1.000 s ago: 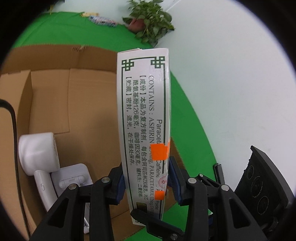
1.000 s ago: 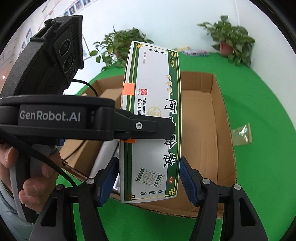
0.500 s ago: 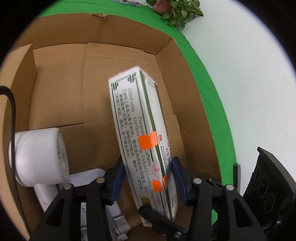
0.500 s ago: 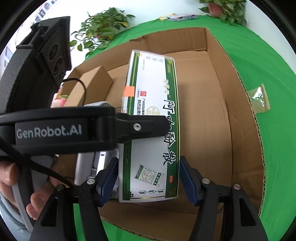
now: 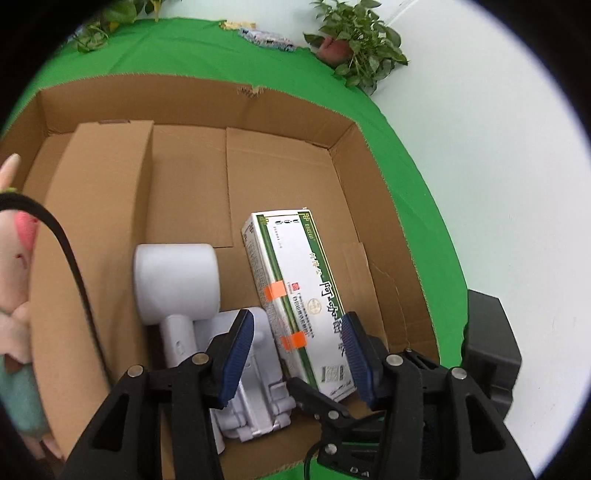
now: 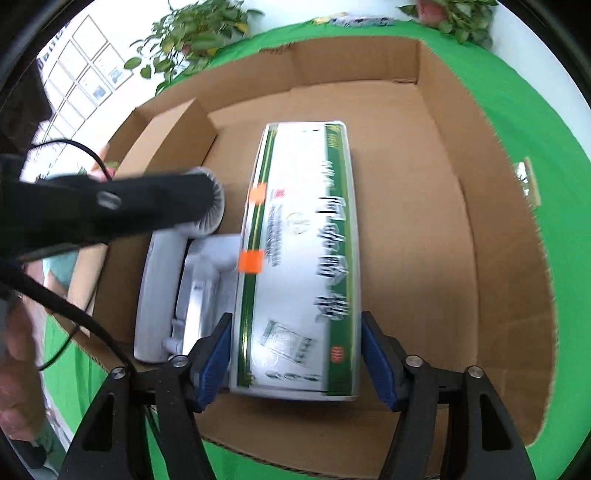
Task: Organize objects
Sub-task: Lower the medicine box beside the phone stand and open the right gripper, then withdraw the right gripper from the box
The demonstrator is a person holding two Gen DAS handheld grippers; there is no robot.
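A white and green medicine box (image 5: 301, 299) with orange tape lies flat on the floor of the open cardboard box (image 5: 284, 107), beside a white hair dryer (image 5: 177, 280). My left gripper (image 5: 297, 356) is open above the medicine box's near end, not touching it. In the right wrist view the medicine box (image 6: 303, 258) lies between my right gripper's (image 6: 295, 360) open blue pads, blurred by motion; the hair dryer (image 6: 199, 284) is to its left. The left gripper's black body crosses that view at left.
A smaller brown carton (image 5: 92, 229) stands inside the cardboard box at left. A pink plush toy (image 5: 14, 258) is at the far left. The box sits on a green cloth (image 6: 554, 122) with potted plants (image 5: 354, 33) behind and a small clear packet (image 6: 528, 181) at right.
The medicine box went from held upright in my left gripper to lying flat in the cardboard box. My left gripper opened and let go of it, and both grippers drew back.
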